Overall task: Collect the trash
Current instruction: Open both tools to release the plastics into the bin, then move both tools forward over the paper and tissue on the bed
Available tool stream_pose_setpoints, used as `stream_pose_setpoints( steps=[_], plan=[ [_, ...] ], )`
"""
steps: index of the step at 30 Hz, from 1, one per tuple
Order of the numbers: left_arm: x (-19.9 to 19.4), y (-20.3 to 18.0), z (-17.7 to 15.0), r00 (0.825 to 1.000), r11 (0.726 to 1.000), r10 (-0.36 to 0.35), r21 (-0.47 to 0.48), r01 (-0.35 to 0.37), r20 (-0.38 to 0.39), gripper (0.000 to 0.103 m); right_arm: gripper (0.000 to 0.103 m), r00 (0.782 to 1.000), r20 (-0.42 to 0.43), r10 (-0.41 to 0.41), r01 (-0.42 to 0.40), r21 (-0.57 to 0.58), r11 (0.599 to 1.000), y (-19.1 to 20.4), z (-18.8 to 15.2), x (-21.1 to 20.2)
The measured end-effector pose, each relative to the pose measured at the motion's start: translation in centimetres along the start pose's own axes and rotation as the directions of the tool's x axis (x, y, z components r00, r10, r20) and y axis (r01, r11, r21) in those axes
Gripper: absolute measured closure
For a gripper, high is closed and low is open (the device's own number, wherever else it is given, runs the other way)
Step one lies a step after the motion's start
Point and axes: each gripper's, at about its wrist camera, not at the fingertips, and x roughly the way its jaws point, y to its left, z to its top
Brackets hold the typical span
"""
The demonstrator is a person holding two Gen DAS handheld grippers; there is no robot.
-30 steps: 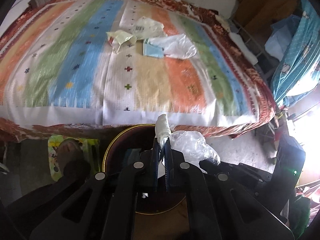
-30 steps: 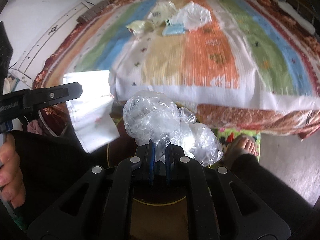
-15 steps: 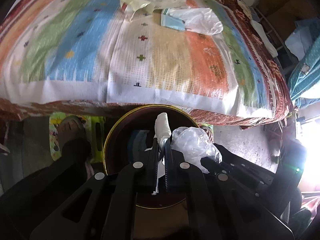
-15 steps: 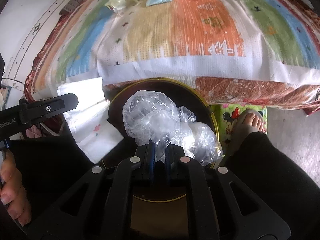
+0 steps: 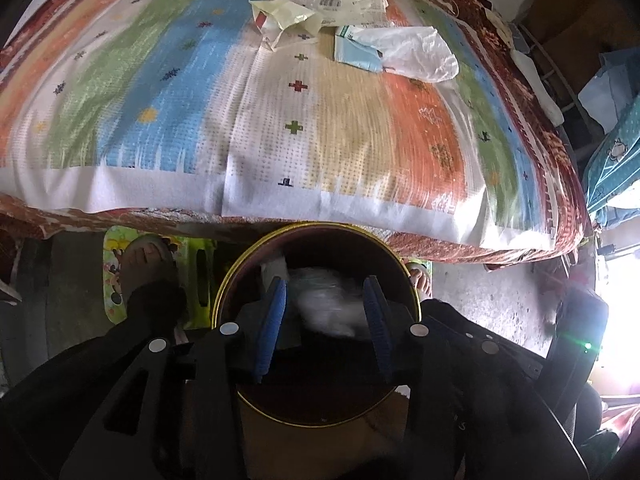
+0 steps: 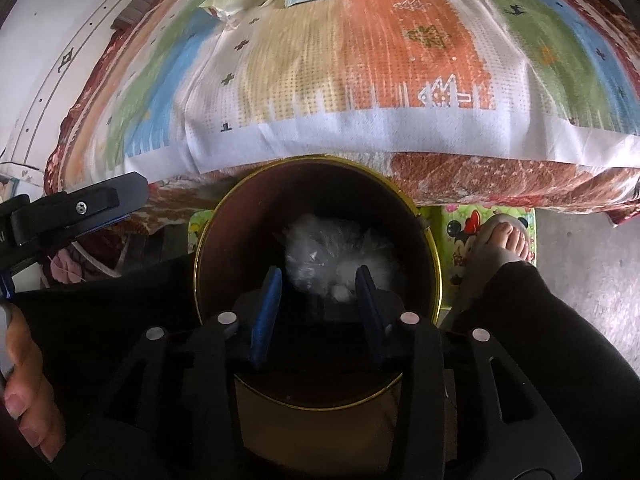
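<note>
A dark round bin with a gold rim stands on the floor against the bed's edge. My left gripper is open over the bin's mouth. A white paper scrap and a crumpled clear plastic bag lie blurred inside the bin. My right gripper is open over the same bin, with the clear plastic bag loose below its fingers. More trash lies far up the bed: a yellowish wrapper, a printed plastic wrapper, a light blue packet and a white plastic bag.
The striped bed cover fills the upper half of both views. The person's sandalled feet rest on a cartoon mat beside the bin. The left gripper's body shows at the left of the right wrist view. Clutter stands at the far right.
Both grippers have opened over the bin. The white paper scrap has left the left gripper and the clear plastic bag has left the right gripper; both now lie in the bin.
</note>
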Motion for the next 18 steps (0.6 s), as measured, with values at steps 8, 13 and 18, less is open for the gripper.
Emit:
stream_pose_setpoints(
  steps=[8,13,18],
  plan=[
    [-1.1,0.3,0.7,0.999,1.0,-0.004,-0.012,0.005,0.044,0.047,0.053,0.996,0.087,-0.03,0.033,-0.034,0.999,0.4,0.8,-2.1],
    [-2.4,0.7,2.0,0.995,1.0,0.011,-0.019,-0.009,0.1,0.029,0.047,0.986,0.163,-0.04,0.053,-0.075,0.996,0.6,1.8,-4.2],
    [-4.0,0.7,3.3,0.986,1.0,-0.007,-0.007,0.008,0.167,0.01,0.033,0.954,0.289,-0.081,0.135,-0.171,0.976,1.9,3.1,-7.4]
  ],
)
